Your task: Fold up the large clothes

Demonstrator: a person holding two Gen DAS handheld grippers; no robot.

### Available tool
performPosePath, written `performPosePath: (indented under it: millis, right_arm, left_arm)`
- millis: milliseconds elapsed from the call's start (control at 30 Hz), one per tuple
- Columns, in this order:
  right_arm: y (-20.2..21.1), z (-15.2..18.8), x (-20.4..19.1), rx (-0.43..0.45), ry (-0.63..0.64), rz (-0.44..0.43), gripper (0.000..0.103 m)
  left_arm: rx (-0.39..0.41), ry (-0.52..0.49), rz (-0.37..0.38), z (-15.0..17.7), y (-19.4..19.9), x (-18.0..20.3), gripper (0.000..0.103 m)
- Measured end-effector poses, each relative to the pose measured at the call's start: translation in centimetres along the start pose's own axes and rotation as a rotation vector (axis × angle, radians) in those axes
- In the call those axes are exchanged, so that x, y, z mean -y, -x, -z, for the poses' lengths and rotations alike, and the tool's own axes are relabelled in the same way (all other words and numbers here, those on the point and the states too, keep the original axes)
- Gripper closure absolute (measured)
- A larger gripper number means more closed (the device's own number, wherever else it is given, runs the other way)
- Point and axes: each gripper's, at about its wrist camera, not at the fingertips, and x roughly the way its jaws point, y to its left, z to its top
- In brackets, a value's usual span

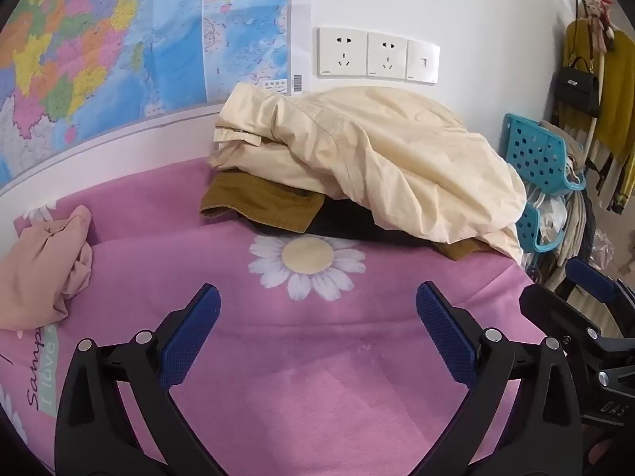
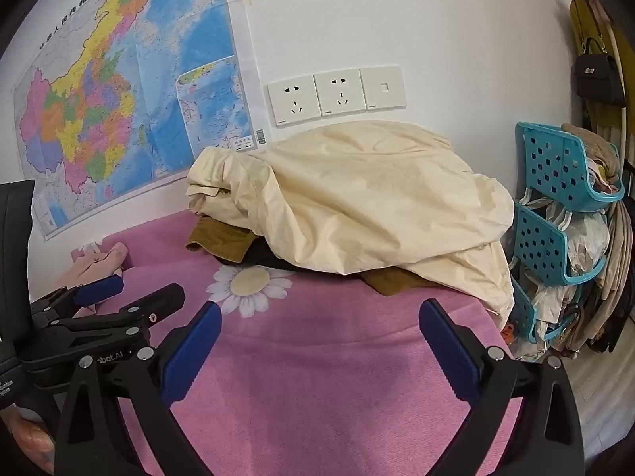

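Observation:
A crumpled cream garment (image 1: 389, 158) (image 2: 357, 202) lies heaped at the far side of the pink flowered bedspread (image 1: 317, 357) (image 2: 337, 377), against the wall. It covers a mustard-brown garment (image 1: 262, 202) (image 2: 220, 240) and something dark beneath. My left gripper (image 1: 317, 317) is open and empty, hovering over the bedspread short of the pile. My right gripper (image 2: 319, 329) is open and empty, beside it to the right. A pale pink garment (image 1: 43, 273) (image 2: 99, 261) lies bunched at the left.
A map (image 1: 99, 59) and wall sockets (image 1: 377, 55) are on the wall behind the bed. Blue plastic baskets (image 1: 539, 158) (image 2: 563, 166) with clothes stand right of the bed, with a black handbag (image 1: 577, 85) and hanging clothes beyond.

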Motion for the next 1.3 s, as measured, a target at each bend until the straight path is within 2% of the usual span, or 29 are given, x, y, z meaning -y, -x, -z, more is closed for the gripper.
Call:
performPosePath:
  millis: [1300]
  right_arm:
    - [-0.1,-1.3,-0.7,0.014,0.032,0.052,0.006]
  left_arm:
    - [0.043,0.048,-0.001,-1.0,0.6,-1.2,0.005]
